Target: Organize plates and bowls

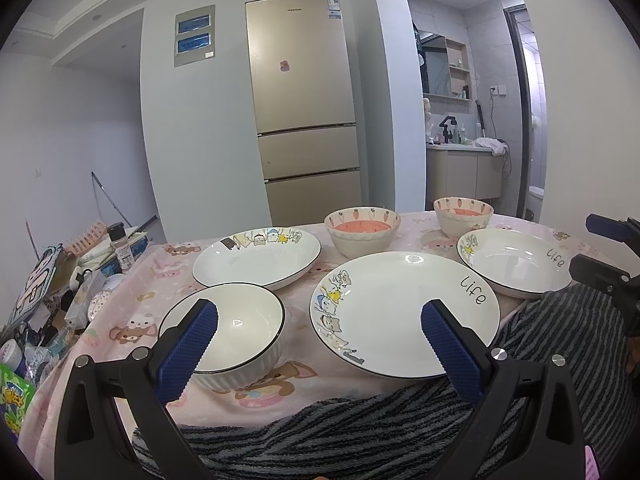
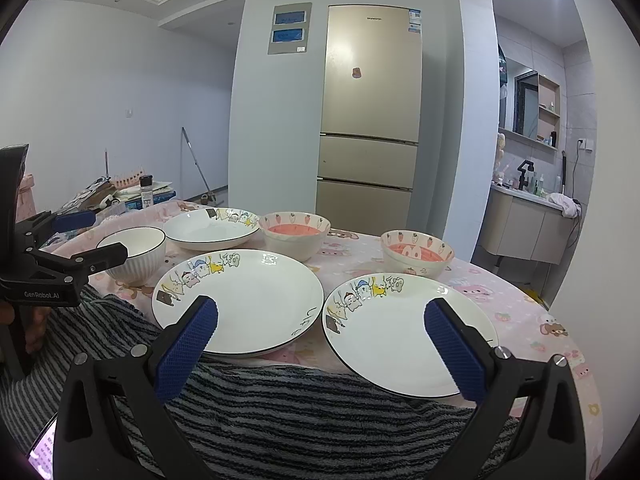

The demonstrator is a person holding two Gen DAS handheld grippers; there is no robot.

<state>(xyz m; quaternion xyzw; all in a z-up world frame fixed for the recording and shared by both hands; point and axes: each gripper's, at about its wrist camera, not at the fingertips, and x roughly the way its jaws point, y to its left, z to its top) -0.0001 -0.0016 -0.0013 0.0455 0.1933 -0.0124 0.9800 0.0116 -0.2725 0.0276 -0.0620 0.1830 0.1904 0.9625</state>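
Where the pink cartoon-print cloth covers the tabletop (image 1: 168, 276), six pieces of crockery sit apart from one another. In the left wrist view, a large white plate (image 1: 404, 312) with cartoon animals and the word "Life" lies at centre; a ribbed white bowl (image 1: 236, 328) with a dark rim stands at its 9 o'clock. A second cartoon plate (image 1: 258, 262) lies at 11 o'clock, a third plate (image 1: 516, 260) at 2 o'clock. Two cream bowls with strawberry rims and pink insides stand behind: one bowl (image 1: 362, 230) at 12 o'clock, the other strawberry bowl (image 1: 464, 214) at 1 o'clock. A striped grey towel (image 1: 360, 432) lies at the near edge, at 6 o'clock. The left claw (image 1: 318, 320) has its blue pads spread wide, holding nothing and touching nothing. The right claw (image 2: 320, 320) is likewise wide apart and empty, above the towel and the near plates.
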